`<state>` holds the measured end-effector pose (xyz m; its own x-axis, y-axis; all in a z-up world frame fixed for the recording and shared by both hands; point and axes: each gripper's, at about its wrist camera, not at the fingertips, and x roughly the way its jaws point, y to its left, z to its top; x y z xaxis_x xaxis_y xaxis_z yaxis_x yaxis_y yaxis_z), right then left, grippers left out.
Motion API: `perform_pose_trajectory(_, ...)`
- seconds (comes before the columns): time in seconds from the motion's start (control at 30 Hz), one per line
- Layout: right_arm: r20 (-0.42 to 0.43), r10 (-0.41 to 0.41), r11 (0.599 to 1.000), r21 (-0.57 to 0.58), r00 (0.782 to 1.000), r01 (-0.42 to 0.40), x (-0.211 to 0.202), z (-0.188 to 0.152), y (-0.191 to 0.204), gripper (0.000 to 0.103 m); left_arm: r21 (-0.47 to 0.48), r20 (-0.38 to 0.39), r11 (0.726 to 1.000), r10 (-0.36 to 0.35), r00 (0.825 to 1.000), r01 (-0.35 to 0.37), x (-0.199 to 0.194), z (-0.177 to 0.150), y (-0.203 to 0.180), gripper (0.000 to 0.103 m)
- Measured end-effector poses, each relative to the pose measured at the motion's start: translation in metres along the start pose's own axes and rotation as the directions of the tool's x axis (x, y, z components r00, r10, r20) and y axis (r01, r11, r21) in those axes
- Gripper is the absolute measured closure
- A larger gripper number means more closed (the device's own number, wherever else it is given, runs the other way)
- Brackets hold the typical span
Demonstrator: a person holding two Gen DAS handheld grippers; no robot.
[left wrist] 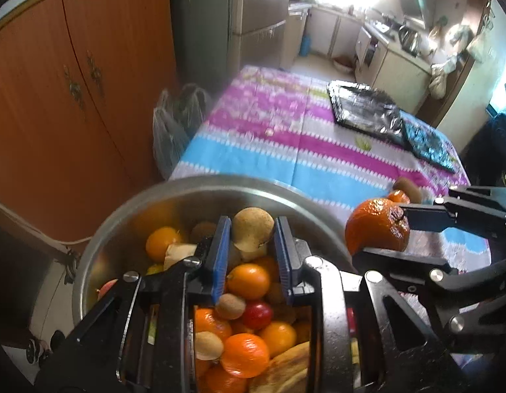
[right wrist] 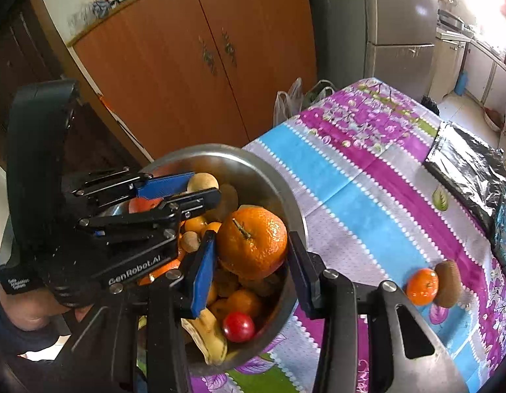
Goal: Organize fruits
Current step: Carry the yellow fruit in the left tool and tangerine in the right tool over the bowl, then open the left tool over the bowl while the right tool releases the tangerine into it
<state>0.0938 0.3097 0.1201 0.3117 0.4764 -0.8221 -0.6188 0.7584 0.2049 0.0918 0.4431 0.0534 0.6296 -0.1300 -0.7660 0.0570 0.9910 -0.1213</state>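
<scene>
A steel bowl (left wrist: 187, 185) (right wrist: 217, 148) heaped with oranges, kiwis, a banana and a red fruit stands at the near corner of the table. My left gripper (left wrist: 252, 252) (right wrist: 205, 186) hangs over it, its blue pads shut on a tan round fruit (left wrist: 253, 229) (right wrist: 202, 181). My right gripper (right wrist: 251, 255) (left wrist: 380, 234) is shut on a large orange (right wrist: 251, 242) (left wrist: 377, 229), held above the bowl's right rim. On the cloth to the right, a small orange (right wrist: 421, 286) (left wrist: 398, 196) lies touching a kiwi (right wrist: 448, 283) (left wrist: 410, 190).
The striped pink and blue tablecloth (left wrist: 269, 131) stretches away from the bowl. A foil-covered tray (left wrist: 364, 108) (right wrist: 466, 163) and a dark patterned packet (left wrist: 430, 140) sit at its far right. Plastic bags (left wrist: 174, 124) hang by the left edge, against an orange cabinet (left wrist: 89, 82).
</scene>
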Motion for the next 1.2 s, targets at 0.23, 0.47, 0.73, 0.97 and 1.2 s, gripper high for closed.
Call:
perform_pose_trajectory(0.23, -0.028, -0.008, 1.0, 0.004, 1.0, 0.009, 0.021, 0.002, 0.009, 0.057, 0.006, -0.042, 1.0, -0.012, 0.999, 0.012, 0.007, -0.01, 0.016, 0.076)
perform_pose_trajectory(0.47, -0.046, -0.019, 1.0, 0.014, 0.999, 0.02, 0.031, 0.002, 0.013, 0.057, 0.014, -0.053, 1.0, -0.021, 0.998, 0.022, 0.014, -0.008, 0.025, 0.076)
perform_pose_trajectory(0.73, -0.087, -0.025, 0.999, 0.034, 0.996, 0.028, 0.045, -0.005, 0.008, 0.057, 0.025, -0.085, 0.999, -0.036, 0.996, 0.038, 0.028, -0.008, 0.026, 0.075)
perform_pose_trajectory(0.97, -0.104, -0.022, 0.999, 0.032, 0.994, 0.026, 0.051, -0.006, 0.007, 0.057, 0.02, -0.088, 0.999, -0.035, 0.995, 0.037, 0.031, -0.008, 0.027, 0.075)
perform_pose_trajectory(1.2, -0.109, -0.019, 0.999, 0.029, 0.994, 0.022, 0.051, -0.005, 0.007, 0.057, 0.023, -0.096, 0.999, -0.031, 0.995, 0.033, 0.034, -0.007, 0.026, 0.075)
